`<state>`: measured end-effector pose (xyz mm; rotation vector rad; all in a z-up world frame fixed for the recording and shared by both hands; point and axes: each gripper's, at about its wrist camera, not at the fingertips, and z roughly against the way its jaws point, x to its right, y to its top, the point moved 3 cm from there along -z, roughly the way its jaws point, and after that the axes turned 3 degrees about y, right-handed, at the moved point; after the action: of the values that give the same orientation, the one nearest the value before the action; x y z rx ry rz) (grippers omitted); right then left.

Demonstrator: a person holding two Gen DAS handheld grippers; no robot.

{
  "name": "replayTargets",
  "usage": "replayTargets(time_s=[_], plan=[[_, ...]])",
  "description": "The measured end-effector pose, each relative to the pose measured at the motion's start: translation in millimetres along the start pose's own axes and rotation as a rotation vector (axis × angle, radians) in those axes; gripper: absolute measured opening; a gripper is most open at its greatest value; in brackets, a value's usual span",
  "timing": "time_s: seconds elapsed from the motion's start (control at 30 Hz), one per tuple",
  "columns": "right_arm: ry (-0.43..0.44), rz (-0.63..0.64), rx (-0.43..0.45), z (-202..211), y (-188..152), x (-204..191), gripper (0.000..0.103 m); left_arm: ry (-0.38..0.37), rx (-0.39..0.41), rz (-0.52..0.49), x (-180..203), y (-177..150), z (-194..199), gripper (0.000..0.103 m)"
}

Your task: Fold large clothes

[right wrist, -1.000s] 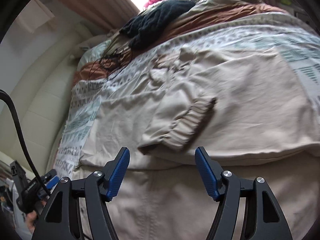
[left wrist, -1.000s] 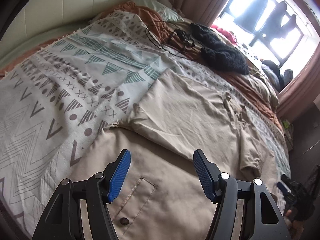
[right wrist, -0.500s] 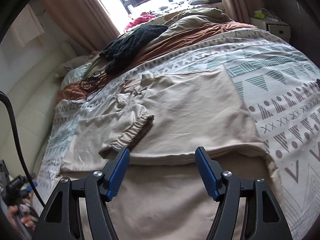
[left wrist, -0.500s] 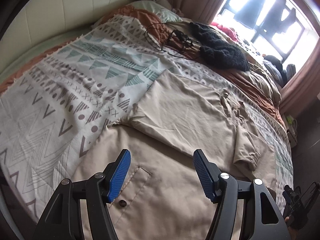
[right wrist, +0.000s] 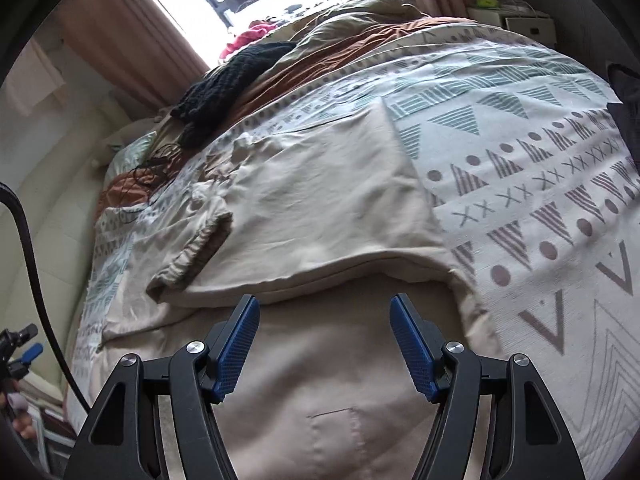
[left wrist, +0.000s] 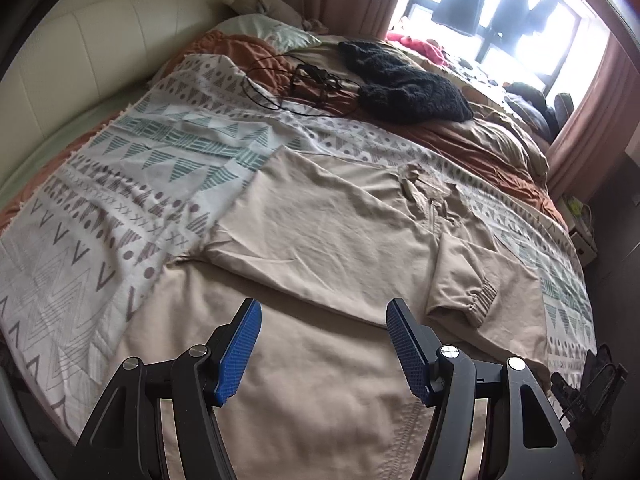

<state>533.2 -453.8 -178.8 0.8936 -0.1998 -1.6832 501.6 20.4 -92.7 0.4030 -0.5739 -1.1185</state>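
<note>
A large beige jacket (left wrist: 328,232) (right wrist: 320,208) lies spread on the patterned bedspread (left wrist: 132,184) (right wrist: 520,184). Its upper part is folded down over its lower part, and a sleeve with an elastic cuff (left wrist: 476,300) (right wrist: 192,252) lies across it. My left gripper (left wrist: 322,344) hovers open above the jacket's lower half with nothing between its blue pads. My right gripper (right wrist: 324,340) is open too, above the lower half just below the fold edge, near a stitched pocket (right wrist: 340,428).
A black knitted garment (left wrist: 404,84) (right wrist: 236,80) and a tangle of black cables (left wrist: 304,84) lie farther up the bed on a rust-coloured sheet (left wrist: 472,140). A padded headboard (left wrist: 80,52), curtains and a bright window (left wrist: 520,8) border the bed. A black cable (right wrist: 28,248) hangs at the right view's left edge.
Both grippers have drawn back and shifted across the jacket's lower half, and more of the bed shows. The jaws stay equally wide. The jacket has not moved.
</note>
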Motion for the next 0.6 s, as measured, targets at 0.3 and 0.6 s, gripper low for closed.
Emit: replayTargets(time_s=[0.3,0.6], plan=[[0.0,-0.076,-0.032,-2,20,37,0.068,-0.042,-0.052,-0.076,75,-7,-47,0.066],[-0.014,-0.137,-0.076,-11,35,65,0.068,-0.067,-0.126,-0.137,134,-18,-108,0.066]])
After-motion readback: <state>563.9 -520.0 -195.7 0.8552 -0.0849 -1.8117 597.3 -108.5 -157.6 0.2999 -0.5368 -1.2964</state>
